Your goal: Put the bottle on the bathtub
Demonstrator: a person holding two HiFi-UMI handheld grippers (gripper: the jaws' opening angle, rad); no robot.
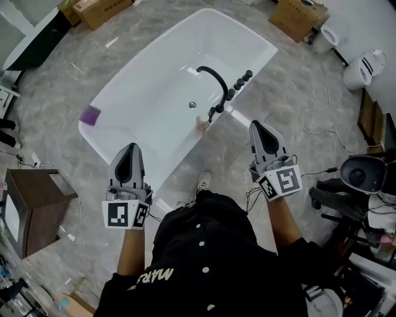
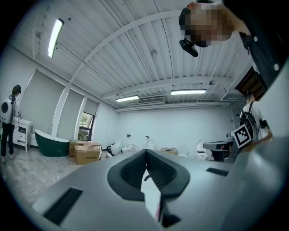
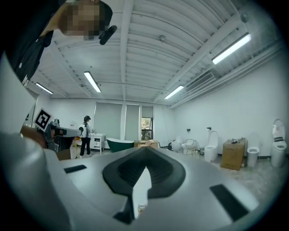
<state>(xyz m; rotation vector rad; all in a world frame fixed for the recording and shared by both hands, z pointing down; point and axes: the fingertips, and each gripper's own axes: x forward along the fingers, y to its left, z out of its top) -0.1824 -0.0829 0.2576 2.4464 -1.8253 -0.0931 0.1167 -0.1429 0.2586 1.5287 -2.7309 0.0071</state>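
Observation:
A white bathtub (image 1: pixel 124 133) lies slantwise on the grey floor in front of me, with a black faucet (image 1: pixel 213 77) and knobs on its near right rim. A small pale bottle (image 1: pixel 202 124) stands at that rim, just below the faucet's base. My left gripper (image 1: pixel 130 148) hovers over the tub's near corner, jaws together and empty. My right gripper (image 1: pixel 256 125) is over the floor just right of the rim, to the bottle's right, also shut on nothing. Seen from the grippers, the left gripper (image 2: pixel 146 151) and right gripper (image 3: pixel 145 149) have their tips touching.
A purple block (image 1: pixel 91 115) sits on the tub's left rim. A brown cabinet (image 1: pixel 38 201) stands at left, cardboard boxes (image 1: pixel 298 17) and toilets (image 1: pixel 365 67) at the back right, cables and equipment (image 1: pixel 362 176) at right. A person (image 3: pixel 84 135) stands across the room.

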